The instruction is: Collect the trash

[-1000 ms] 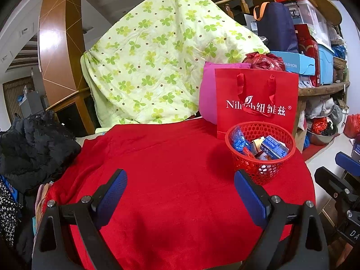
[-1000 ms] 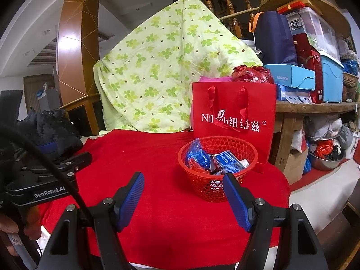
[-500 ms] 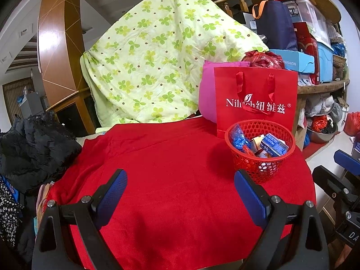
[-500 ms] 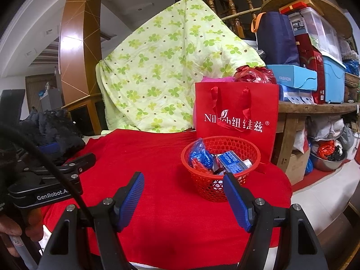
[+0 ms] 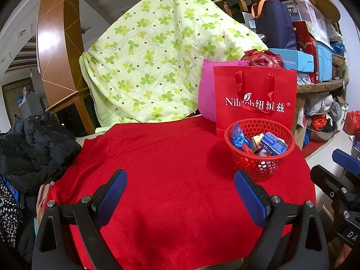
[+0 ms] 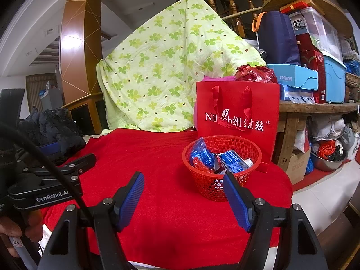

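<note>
A small red mesh basket [image 5: 258, 157] [image 6: 221, 180] sits on the red cloth at the table's right side. It holds crumpled blue wrappers [image 5: 238, 136] [image 6: 202, 154], a blue carton [image 5: 274, 144] [image 6: 234, 163] and other scraps. My left gripper [image 5: 180, 183] hovers open over the near middle of the cloth with nothing between its blue pads. My right gripper [image 6: 183, 187] is open too, its right pad just in front of the basket, holding nothing. In the right wrist view the left gripper's black body [image 6: 45, 184] and a hand [image 6: 13, 234] show at far left.
A red paper gift bag [image 5: 254, 99] [image 6: 237, 117] stands right behind the basket, with a pink cushion [image 5: 208, 90] behind it. A green clover quilt [image 5: 162, 56] drapes at the back. A black jacket [image 5: 33, 150] lies left. Shelves of boxes crowd the right.
</note>
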`<state>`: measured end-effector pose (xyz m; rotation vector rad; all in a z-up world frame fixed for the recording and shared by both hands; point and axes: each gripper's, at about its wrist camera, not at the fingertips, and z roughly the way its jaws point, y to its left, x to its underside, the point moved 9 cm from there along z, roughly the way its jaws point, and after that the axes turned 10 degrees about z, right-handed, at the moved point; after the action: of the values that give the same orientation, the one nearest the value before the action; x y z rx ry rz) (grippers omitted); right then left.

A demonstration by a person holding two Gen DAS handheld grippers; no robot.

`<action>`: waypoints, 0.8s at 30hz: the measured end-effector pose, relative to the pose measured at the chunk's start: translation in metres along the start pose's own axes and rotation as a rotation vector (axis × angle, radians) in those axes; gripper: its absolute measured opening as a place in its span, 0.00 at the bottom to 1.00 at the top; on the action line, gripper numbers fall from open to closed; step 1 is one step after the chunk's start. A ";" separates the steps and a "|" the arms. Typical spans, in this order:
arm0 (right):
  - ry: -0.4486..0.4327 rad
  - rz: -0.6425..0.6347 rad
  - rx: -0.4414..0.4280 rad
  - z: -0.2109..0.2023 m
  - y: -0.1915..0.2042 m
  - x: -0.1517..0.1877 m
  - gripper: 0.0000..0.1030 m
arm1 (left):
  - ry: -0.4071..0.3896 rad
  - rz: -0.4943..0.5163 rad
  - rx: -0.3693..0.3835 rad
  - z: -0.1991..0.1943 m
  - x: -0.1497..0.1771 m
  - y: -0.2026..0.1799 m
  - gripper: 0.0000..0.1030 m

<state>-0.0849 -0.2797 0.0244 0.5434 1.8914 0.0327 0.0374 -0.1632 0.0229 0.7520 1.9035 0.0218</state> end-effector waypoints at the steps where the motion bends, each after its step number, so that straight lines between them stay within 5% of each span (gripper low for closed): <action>1: 0.000 0.001 0.000 0.000 0.000 0.000 0.73 | 0.000 0.000 -0.001 0.000 0.000 0.000 0.93; 24: 0.003 0.001 0.001 0.001 0.002 0.002 0.73 | 0.001 0.001 -0.004 0.000 0.002 -0.001 0.93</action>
<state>-0.0840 -0.2773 0.0234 0.5454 1.8946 0.0337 0.0362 -0.1624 0.0211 0.7502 1.9037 0.0260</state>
